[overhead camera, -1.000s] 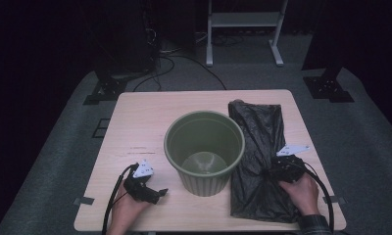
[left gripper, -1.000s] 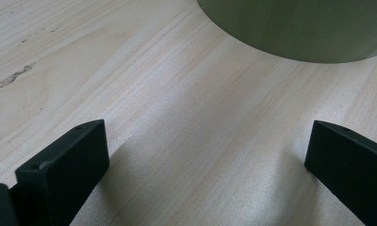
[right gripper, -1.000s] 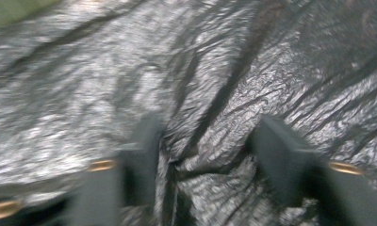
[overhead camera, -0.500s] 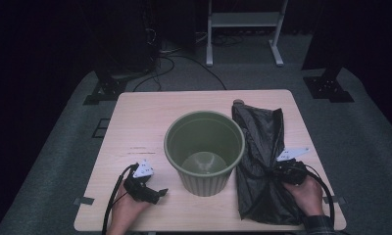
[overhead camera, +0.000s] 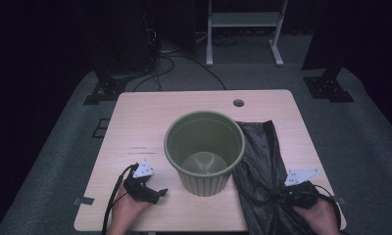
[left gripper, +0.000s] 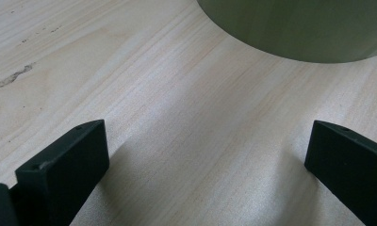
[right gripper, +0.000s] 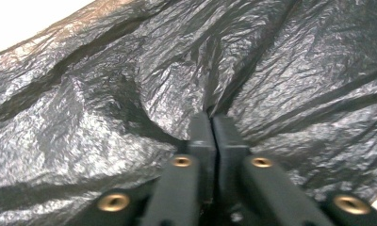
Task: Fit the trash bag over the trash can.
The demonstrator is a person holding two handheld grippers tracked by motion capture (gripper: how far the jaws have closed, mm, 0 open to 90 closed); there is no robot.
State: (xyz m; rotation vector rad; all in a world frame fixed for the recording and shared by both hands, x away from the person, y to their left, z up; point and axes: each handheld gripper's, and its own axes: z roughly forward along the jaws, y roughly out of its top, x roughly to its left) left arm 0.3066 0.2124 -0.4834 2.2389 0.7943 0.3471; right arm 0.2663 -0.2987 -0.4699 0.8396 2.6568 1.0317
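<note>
Right gripper view looks along the two black jaws of the right gripper (right gripper: 214,123), which stand pressed together with a fold of the black plastic bag (right gripper: 130,94) pinched between their tips; creases in the film fan out from that pinch. The numbers of this moment say the jaws have just been opening a little, yet the picture shows them tight on the film. In the high view the right gripper (overhead camera: 282,195) sits low at the near right edge of the worktop (overhead camera: 135,122), held by the person's right hand (overhead camera: 317,213), which comes in from the bottom with the gripper pointing left toward the green bucket (overhead camera: 204,149). The bag (overhead camera: 262,156) lies flat to the right of the bucket, touching its side, its long axis running from the far side of the worktop to the near edge; its near end is gathered at the jaws and seems to hang past the edge, though the dark there makes that hard to tell. The left gripper (left gripper: 205,155) rests with its jaws wide apart over bare wood, holding nothing, the bucket's wall (left gripper: 299,28) just ahead. The left hand (overhead camera: 128,208) lies at the near left, its gripper (overhead camera: 157,193) pointing right.
</note>
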